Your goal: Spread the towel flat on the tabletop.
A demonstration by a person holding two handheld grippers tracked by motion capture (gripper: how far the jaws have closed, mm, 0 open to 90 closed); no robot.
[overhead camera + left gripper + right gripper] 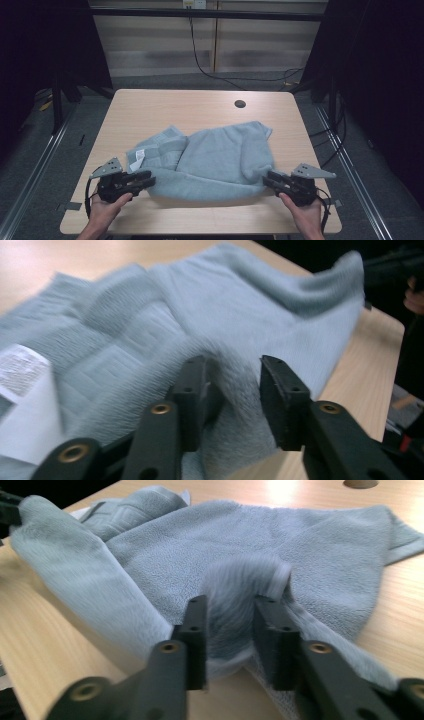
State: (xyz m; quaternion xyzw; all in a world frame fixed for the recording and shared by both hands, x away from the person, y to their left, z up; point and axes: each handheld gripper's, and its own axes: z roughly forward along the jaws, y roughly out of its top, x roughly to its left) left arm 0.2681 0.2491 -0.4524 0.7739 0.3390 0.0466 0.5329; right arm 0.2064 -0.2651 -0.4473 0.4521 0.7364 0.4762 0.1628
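A light blue-grey towel [220,150] lies rumpled on the wooden table [150,107], one part folded over and a white label [136,155] showing at its left. My left gripper [150,179] is shut on the towel's near left corner, and my right gripper [266,179] is shut on its near right corner. The near edge hangs raised between them. In the left gripper view the jaws [232,367] pinch a thick fold of towel [235,300], with the label [17,370] at the left. In the right gripper view a bunch of towel [235,590] sits between the jaws [230,605].
A round cable hole [240,104] lies in the table's far right part. Bare wood runs along the far edge and both sides. A black cable [200,62] trails on the floor behind the table, with dark frames and rails on both sides.
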